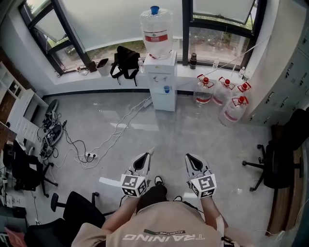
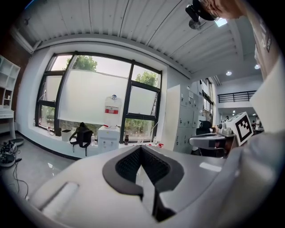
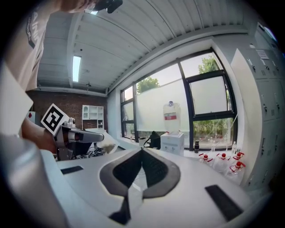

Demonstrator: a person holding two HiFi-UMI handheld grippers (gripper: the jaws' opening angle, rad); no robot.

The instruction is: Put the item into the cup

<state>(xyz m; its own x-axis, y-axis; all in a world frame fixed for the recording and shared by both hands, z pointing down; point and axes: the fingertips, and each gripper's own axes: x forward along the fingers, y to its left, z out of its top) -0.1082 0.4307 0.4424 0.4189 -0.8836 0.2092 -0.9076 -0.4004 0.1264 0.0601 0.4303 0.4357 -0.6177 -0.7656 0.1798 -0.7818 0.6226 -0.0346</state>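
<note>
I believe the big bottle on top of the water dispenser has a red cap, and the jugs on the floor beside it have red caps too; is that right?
Not quite. The bottle on the water dispenser has a blue cap, as the head view shows. The jugs on the floor beside it do have red caps.

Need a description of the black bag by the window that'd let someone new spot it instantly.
Find the white water dispenser under the window. On the sill, just left of it in the head view, sits the bag, straps hanging over the edge. It is the only large, soft black thing there; the container beside it is smaller and rigid.
</note>
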